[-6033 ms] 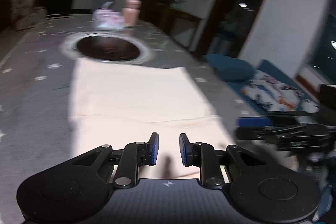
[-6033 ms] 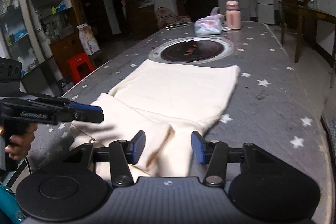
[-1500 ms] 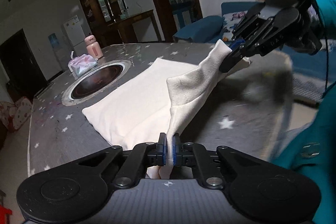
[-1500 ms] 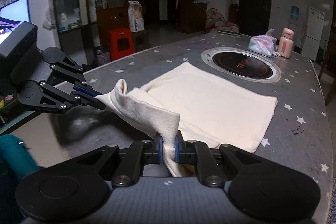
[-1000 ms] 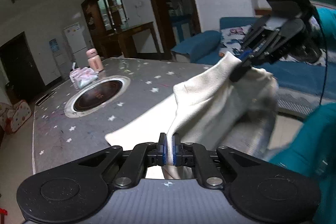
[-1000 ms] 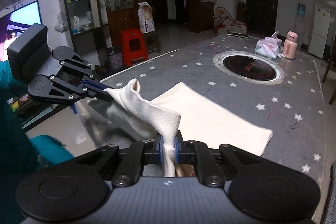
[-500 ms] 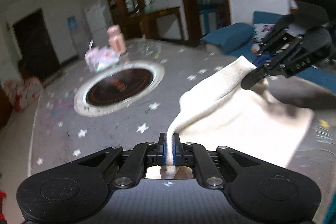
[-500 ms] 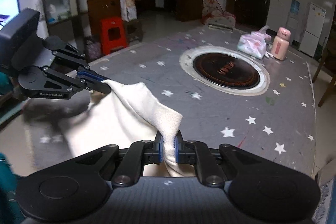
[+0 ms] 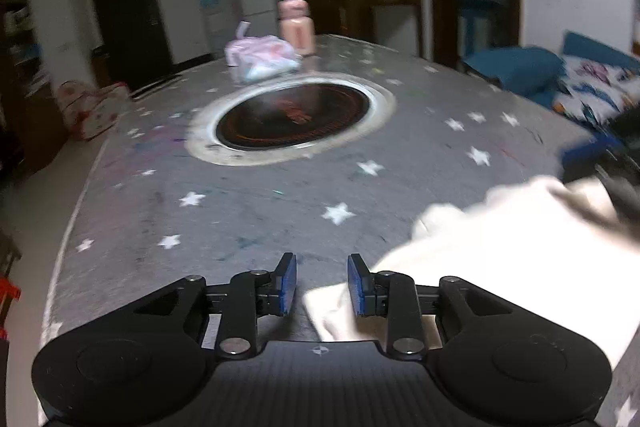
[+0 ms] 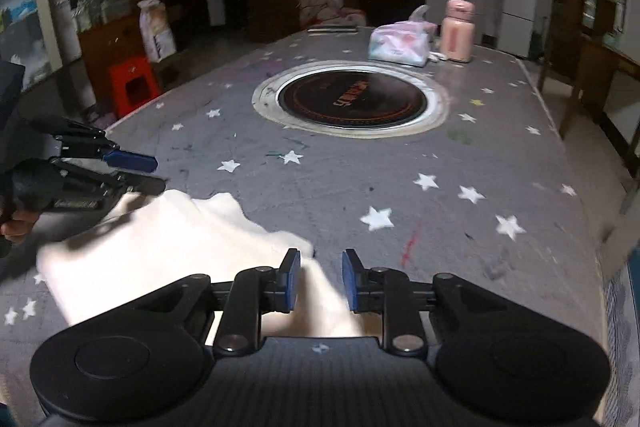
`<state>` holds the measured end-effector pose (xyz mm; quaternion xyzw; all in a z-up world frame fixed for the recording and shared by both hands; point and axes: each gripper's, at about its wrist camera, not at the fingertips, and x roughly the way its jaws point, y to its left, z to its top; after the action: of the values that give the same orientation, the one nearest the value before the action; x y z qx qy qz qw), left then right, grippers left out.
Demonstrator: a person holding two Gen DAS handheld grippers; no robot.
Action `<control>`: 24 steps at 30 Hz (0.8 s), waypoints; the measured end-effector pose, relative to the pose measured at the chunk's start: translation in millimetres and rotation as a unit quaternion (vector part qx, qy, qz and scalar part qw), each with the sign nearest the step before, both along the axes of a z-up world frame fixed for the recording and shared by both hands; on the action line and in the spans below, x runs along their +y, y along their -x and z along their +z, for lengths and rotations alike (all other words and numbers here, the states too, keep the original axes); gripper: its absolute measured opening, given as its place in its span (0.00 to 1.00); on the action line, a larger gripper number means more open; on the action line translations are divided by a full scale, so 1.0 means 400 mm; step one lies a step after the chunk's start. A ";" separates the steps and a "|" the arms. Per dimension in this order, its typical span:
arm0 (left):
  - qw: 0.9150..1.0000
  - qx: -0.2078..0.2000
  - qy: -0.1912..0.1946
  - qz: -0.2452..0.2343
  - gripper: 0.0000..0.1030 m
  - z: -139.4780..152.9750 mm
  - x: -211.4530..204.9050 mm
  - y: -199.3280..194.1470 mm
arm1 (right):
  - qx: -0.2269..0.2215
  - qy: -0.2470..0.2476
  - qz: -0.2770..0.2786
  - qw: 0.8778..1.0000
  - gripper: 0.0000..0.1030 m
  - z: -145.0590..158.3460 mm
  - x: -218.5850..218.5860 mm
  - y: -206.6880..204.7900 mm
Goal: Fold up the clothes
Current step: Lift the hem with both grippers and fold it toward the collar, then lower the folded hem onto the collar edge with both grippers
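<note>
A cream folded garment (image 9: pixel 500 247) lies on the grey star-patterned table (image 9: pixel 240 211) near its front edge; it also shows in the right wrist view (image 10: pixel 160 251). My left gripper (image 9: pixel 322 285) is open, just left of the garment's near corner, holding nothing. My right gripper (image 10: pixel 318 281) is open over the garment's right corner, holding nothing. The left gripper also shows in the right wrist view (image 10: pixel 120 171), open at the garment's far left edge. The right gripper appears blurred at the right edge of the left wrist view (image 9: pixel 600 163).
A round black hob (image 10: pixel 350 99) with a metal ring is set in the table's middle. A pink bottle (image 10: pixel 456 31) and a tissue pack (image 10: pixel 400 41) stand at the far end. A red stool (image 10: pixel 134 83) stands on the floor to the left.
Both grippers held the garment lifted half a second ago; now both have opened and let it go, and it lies in a folded heap on the table.
</note>
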<state>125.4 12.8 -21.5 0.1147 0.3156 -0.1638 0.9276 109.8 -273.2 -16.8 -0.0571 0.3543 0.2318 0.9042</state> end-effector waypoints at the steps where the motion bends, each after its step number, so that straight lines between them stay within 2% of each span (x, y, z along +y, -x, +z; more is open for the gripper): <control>1: 1.000 -0.002 0.008 -0.004 0.30 0.011 -0.003 0.010 | 0.000 -0.003 -0.004 1.000 0.21 0.003 -0.008 0.015; 4: 0.999 -0.008 0.031 -0.016 0.30 0.043 -0.013 0.039 | 0.006 -0.010 -0.021 1.000 0.21 -0.005 -0.039 0.061; 7: 0.998 -0.001 0.046 -0.048 0.30 0.055 -0.048 0.077 | 0.010 -0.009 -0.047 0.999 0.21 -0.019 -0.074 0.083; 10: 0.996 0.011 0.056 -0.072 0.32 0.045 -0.089 0.102 | 0.015 -0.015 -0.063 0.998 0.21 -0.030 -0.097 0.081; 15: 0.995 0.029 0.047 -0.079 0.33 0.007 -0.141 0.116 | 0.018 -0.019 -0.059 0.998 0.21 -0.052 -0.088 0.068; 20: 0.996 0.037 0.040 -0.069 0.35 -0.016 -0.143 0.114 | -0.001 -0.001 -0.050 0.999 0.05 -0.051 -0.065 0.072; 22: 0.996 0.039 0.037 -0.065 0.36 -0.024 -0.140 0.112 | -0.026 0.023 -0.050 0.998 0.04 -0.037 -0.051 0.077; 24: 0.997 0.039 0.036 -0.062 0.39 -0.028 -0.136 0.109 | -0.028 0.034 -0.058 0.997 0.04 -0.039 -0.048 0.070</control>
<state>81.8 -41.6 -32.9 0.0939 0.3374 -0.2366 0.9063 82.0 -292.2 -32.2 -0.0742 0.3389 0.1653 0.9232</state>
